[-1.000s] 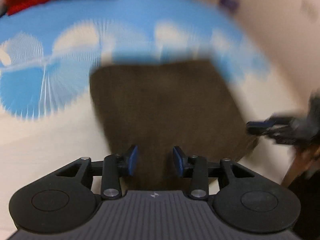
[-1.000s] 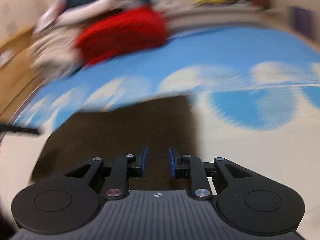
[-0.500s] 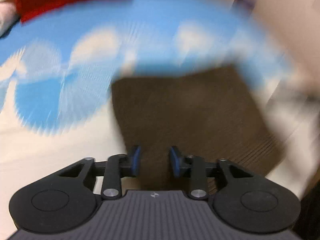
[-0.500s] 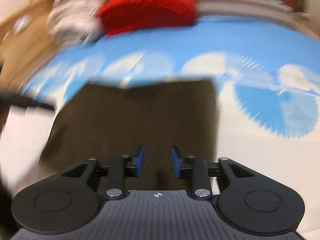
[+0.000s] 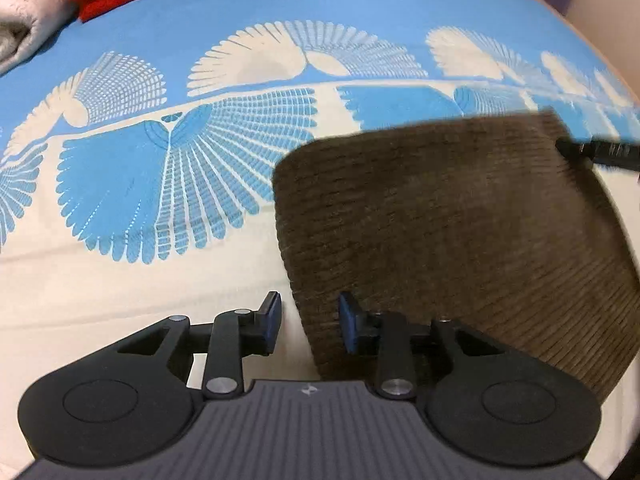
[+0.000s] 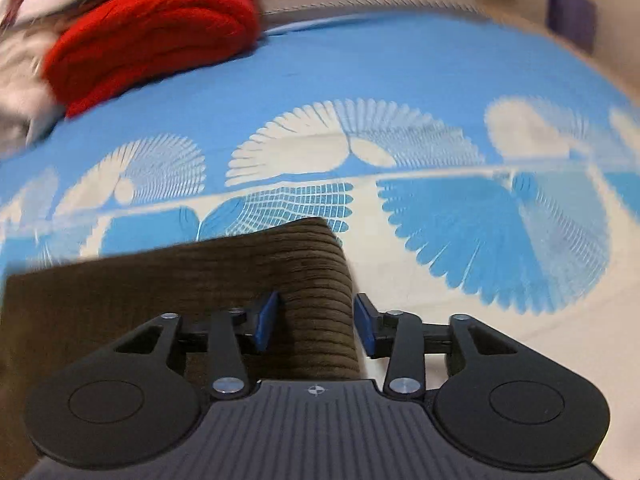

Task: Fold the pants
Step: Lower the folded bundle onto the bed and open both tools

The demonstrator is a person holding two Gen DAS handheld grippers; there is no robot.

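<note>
The brown corduroy pants lie folded into a flat rectangle on a blue and cream patterned bed sheet. My left gripper is open at the pants' near left corner, with the edge between its blue pads. My right gripper is open at the pants' near right corner, with the right edge between its pads. The right gripper's tip also shows at the far right of the left wrist view.
A folded red blanket and pale bedding lie at the far left end of the bed. A cream wall with a purple patch stands beyond the bed on the right.
Both grippers have slid outward from over the middle of the pants to its near corners and opened wider. The left moved left, the right moved right.
</note>
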